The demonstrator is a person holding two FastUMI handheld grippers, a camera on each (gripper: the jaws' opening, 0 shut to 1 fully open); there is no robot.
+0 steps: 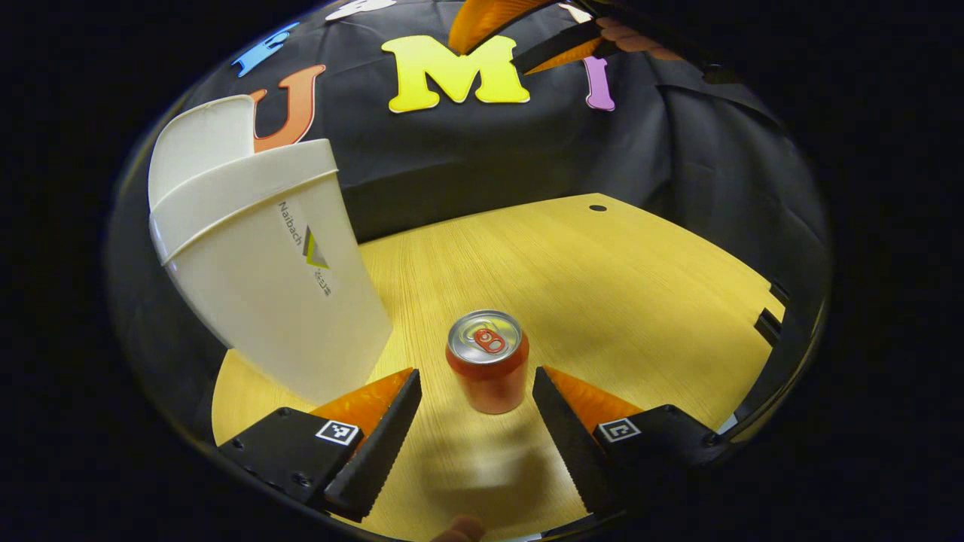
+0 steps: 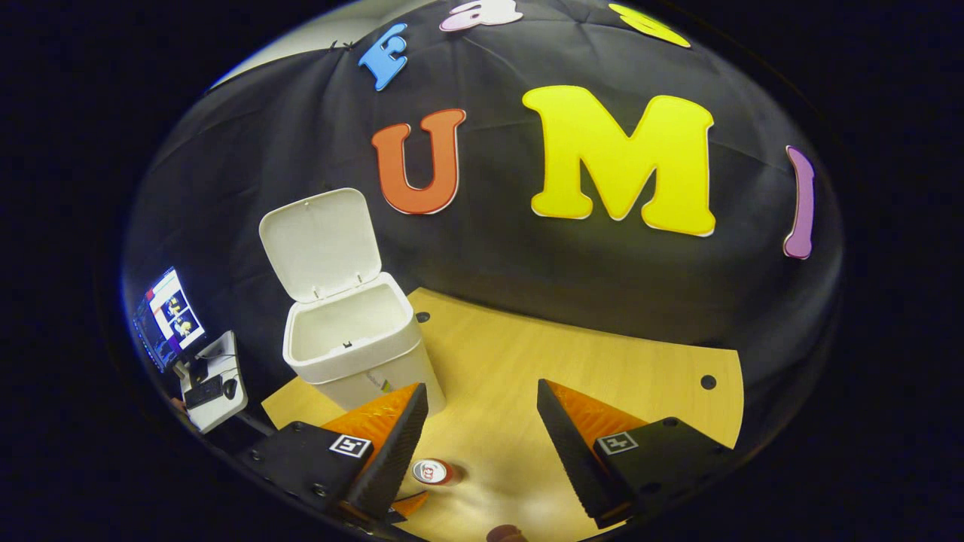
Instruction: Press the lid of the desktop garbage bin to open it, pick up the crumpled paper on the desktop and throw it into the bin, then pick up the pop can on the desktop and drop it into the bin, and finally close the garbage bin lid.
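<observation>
We note the white plastic desktop bin (image 2: 354, 354) standing beyond the right gripper (image 2: 482, 436) and its spread, empty fingers, hinged lid (image 2: 322, 242) already raised, so the opening step looks done. We find no crumpled paper on the wooden desktop (image 1: 640, 301); we judge it already binned, though the bin's bottom is hidden. The red pop can (image 1: 488, 361) stands upright just ahead of the left gripper (image 1: 476, 421), between its spread fingers, untouched. Left: grasp can, drop it, close lid.
</observation>
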